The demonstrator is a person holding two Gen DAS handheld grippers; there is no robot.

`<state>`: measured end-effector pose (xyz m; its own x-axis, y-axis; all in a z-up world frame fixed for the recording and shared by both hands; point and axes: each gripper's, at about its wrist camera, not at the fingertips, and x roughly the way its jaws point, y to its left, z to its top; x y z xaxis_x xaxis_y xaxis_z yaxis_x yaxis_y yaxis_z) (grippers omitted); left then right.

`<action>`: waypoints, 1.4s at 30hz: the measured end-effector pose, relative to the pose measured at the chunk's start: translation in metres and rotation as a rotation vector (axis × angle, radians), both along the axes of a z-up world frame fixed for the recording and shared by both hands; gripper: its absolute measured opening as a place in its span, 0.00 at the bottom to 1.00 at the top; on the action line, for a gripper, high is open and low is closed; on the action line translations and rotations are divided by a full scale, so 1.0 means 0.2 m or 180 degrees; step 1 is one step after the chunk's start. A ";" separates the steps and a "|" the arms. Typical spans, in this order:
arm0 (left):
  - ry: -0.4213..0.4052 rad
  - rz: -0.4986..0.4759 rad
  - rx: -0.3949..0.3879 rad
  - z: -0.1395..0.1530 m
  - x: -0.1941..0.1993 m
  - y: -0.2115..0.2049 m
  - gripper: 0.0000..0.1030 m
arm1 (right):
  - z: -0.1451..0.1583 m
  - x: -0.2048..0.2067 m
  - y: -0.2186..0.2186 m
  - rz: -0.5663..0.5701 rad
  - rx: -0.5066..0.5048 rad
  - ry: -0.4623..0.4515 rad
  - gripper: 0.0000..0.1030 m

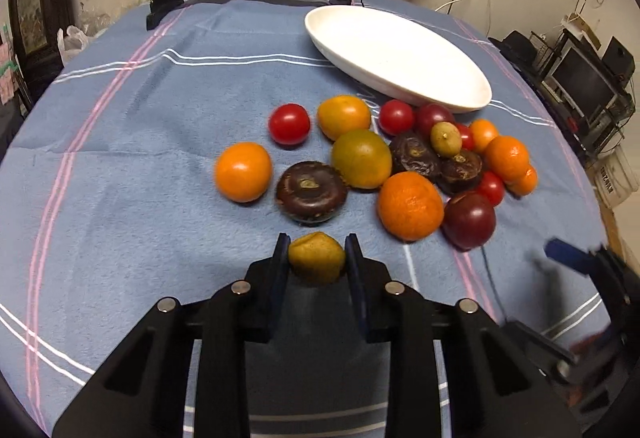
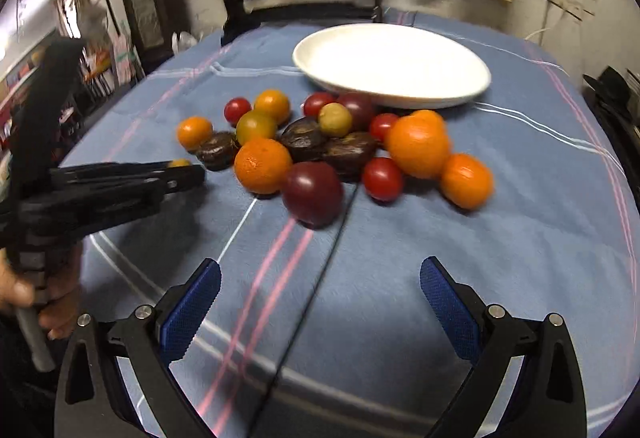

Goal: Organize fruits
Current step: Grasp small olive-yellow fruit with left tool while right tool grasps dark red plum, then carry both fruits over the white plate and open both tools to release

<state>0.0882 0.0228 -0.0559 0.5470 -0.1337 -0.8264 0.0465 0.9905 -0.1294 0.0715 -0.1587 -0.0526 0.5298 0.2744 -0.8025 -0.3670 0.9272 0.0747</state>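
While bare blue cloth lies open on the near side of the fruit pile, the pile's far edge crowds the white dish, which holds nothing. The left gripper pinches a small yellow-green fruit, just short of the pile. The right gripper is spread wide over bare cloth, near a dark plum.

A round worktop under a blue striped cloth carries a white oval ceramic dish toward its far edge and a cluster of mixed fruits mid-top.
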 end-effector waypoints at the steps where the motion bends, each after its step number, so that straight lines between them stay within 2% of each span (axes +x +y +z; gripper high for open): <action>1: -0.0006 -0.0006 0.0005 0.00 0.00 0.01 0.26 | -0.01 0.02 0.03 0.0013 -0.0055 -0.0010 0.97; 3: -0.0013 -0.0032 -0.0033 0.00 -0.02 0.03 0.26 | -0.02 0.08 0.06 0.0022 -0.0148 0.0020 0.93; 4: -0.0022 -0.0043 -0.0040 0.01 -0.02 0.04 0.26 | -0.03 0.10 0.07 0.0037 -0.0134 0.0054 0.87; 7: -0.0051 -0.0059 -0.0038 0.02 -0.03 0.07 0.26 | -0.06 0.17 0.06 0.0076 0.0072 0.0233 0.75; 12: -0.0121 -0.0047 -0.0002 0.05 -0.05 0.11 0.26 | -0.08 0.23 0.09 0.0034 -0.0005 0.0195 0.66; 14: -0.0140 -0.0047 0.0005 0.06 -0.06 0.12 0.26 | -0.08 0.24 0.12 0.0105 -0.0051 0.0183 0.41; 21: -0.0239 -0.0243 0.0113 0.13 -0.03 0.07 0.26 | -0.03 0.20 0.06 0.0215 0.0039 0.0241 0.39; 26: -0.0428 -0.0417 0.0136 0.30 0.09 0.00 0.26 | 0.24 0.17 -0.07 0.0139 0.0242 -0.0265 0.39; 27: -0.0416 -0.0432 0.0096 0.33 0.14 -0.02 0.26 | 0.30 0.20 -0.11 0.0055 0.0226 -0.0432 0.39; 30: -0.0398 -0.0487 0.0059 0.40 0.30 -0.10 0.26 | 0.37 0.33 -0.16 -0.0097 0.0222 -0.0603 0.39; 33: -0.0427 -0.0510 0.0152 0.40 0.48 -0.19 0.26 | 0.35 0.52 -0.18 -0.0199 0.0245 -0.0551 0.39; 35: -0.0352 -0.0510 0.0131 0.36 0.61 -0.24 0.26 | 0.29 0.65 -0.18 -0.0287 0.0286 -0.0377 0.39; 39: -0.0106 -0.0458 0.0176 0.22 0.82 -0.31 0.26 | 0.17 0.76 -0.16 -0.0371 0.0223 -0.0179 0.39; 42: -0.0026 -0.0472 0.0194 0.14 0.89 -0.35 0.27 | 0.13 0.81 -0.13 -0.0344 0.0167 -0.0120 0.40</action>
